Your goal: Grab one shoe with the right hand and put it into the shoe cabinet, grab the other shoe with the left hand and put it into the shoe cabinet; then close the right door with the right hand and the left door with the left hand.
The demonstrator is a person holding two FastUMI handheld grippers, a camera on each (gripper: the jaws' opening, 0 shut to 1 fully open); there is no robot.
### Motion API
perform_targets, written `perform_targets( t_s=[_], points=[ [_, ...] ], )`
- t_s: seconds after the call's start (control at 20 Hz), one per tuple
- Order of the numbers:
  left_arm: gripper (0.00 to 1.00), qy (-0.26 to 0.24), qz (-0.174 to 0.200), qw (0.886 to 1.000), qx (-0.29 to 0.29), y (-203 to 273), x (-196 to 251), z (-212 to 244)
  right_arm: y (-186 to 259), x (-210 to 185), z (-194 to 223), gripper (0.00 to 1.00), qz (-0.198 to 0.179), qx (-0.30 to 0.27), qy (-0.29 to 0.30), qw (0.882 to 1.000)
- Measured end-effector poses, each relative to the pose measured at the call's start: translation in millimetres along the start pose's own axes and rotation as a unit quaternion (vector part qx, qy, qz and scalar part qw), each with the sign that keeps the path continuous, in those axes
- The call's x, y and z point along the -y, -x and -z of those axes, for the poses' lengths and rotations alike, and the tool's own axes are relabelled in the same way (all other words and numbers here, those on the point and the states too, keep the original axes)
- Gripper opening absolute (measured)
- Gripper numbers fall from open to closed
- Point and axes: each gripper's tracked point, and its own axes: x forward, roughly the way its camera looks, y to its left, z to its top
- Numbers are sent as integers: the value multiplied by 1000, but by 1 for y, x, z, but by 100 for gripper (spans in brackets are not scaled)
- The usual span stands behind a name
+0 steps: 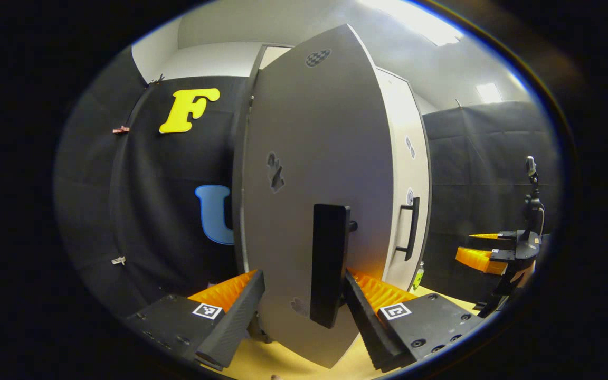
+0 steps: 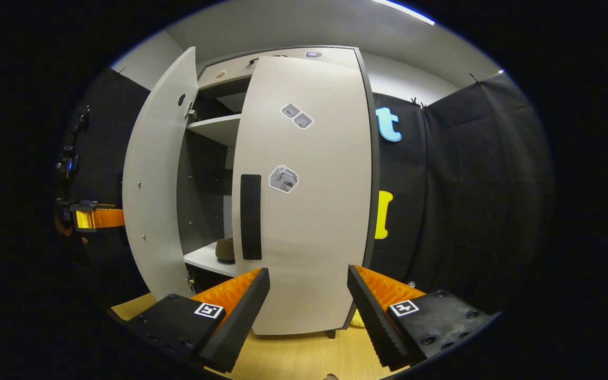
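In the left gripper view, the cabinet's left door [image 1: 314,148] stands ajar right in front of me. Its black handle [image 1: 329,264] sits between the fingers of my open left gripper [image 1: 301,316], nearer the right finger. Beyond it is the right door [image 1: 404,158] with its own handle [image 1: 409,229]. The right gripper view faces the right door [image 2: 309,211], almost closed, with its black handle [image 2: 250,216] above the left finger. My right gripper [image 2: 306,311] is open and holds nothing. Through the gap, a brown shoe [image 2: 225,249] rests on the lower shelf [image 2: 203,259]. The left door [image 2: 151,200] is swung out.
The wooden floor [image 2: 293,359] runs under the cabinet. A small yellow object [image 2: 357,319] lies by the cabinet's right foot. The far-off right gripper [image 1: 499,253] shows at the right edge, and the far-off left gripper [image 2: 93,217] behind the left door. Black cloth walls surround the booth.
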Motion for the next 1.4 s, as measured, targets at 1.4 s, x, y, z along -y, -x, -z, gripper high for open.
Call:
perform_targets(
  t_s=[1.4],
  points=[
    [98,34,-52,998,2,86,16,5,52,-56,-1,98,-68,6,19,997]
  ],
)
